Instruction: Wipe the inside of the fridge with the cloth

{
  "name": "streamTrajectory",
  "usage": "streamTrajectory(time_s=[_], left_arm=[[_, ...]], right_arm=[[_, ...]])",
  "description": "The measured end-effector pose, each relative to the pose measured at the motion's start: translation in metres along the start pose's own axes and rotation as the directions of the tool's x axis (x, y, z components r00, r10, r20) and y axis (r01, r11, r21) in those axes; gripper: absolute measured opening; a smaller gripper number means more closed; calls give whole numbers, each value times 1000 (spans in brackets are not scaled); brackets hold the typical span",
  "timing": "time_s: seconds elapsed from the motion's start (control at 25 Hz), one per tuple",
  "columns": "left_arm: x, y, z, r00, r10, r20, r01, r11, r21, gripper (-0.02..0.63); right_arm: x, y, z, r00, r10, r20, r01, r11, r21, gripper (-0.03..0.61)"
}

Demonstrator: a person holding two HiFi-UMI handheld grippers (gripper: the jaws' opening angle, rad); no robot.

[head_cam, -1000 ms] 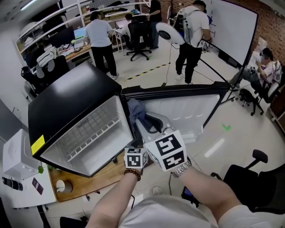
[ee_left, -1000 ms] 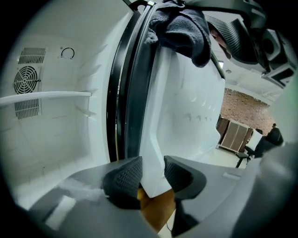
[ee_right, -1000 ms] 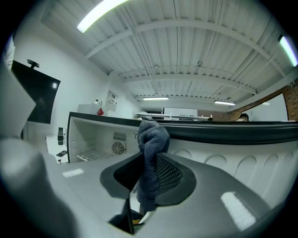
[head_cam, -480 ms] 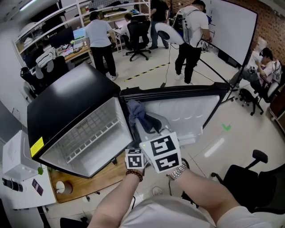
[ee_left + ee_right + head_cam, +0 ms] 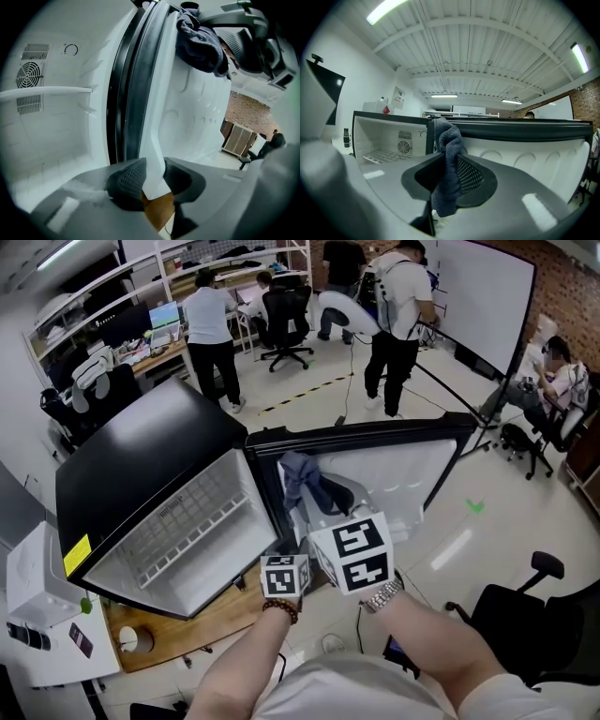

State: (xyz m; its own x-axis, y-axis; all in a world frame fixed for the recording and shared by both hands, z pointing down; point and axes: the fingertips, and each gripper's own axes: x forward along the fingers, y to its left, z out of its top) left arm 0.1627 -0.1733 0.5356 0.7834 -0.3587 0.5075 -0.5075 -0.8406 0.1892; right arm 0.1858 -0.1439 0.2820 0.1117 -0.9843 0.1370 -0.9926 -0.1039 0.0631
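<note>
A black mini fridge (image 5: 141, 456) stands open on a wooden surface, its white inside (image 5: 187, 521) facing me, with a wire shelf (image 5: 382, 154) and a fan grille at the back. Its door (image 5: 394, 474) is swung out to the right. My left gripper (image 5: 152, 180) has just been closing and is now shut on the door's white inner edge (image 5: 157, 117), low near the hinge side. My right gripper (image 5: 447, 180) is shut on a blue-grey cloth (image 5: 447, 159). It holds that cloth (image 5: 305, 479) up by the door's top edge, beside the fridge opening.
The wooden desk (image 5: 216, 615) juts out under the fridge. A white box (image 5: 37, 587) sits at the far left. A black office chair (image 5: 534, 615) is at the lower right. Several people, desks and a whiteboard (image 5: 487, 296) fill the room behind.
The right gripper and its cloth have shifted slightly to the right along the door. The left gripper has stayed at the door's edge.
</note>
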Motion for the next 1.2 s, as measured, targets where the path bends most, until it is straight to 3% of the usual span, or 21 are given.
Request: streamTrajectory(time_s=[0.64,1.2], left_arm=[[-1,2,1,1000,5,3,-5,1000,9,114],[-3,1,2,1000,15,6,-15,1000,7,114]], right_arm=[[-27,-76,-12,990,-143,-2,143,989,33,79],[-75,-160,-22,953,-302,-18,302,953,38,79]])
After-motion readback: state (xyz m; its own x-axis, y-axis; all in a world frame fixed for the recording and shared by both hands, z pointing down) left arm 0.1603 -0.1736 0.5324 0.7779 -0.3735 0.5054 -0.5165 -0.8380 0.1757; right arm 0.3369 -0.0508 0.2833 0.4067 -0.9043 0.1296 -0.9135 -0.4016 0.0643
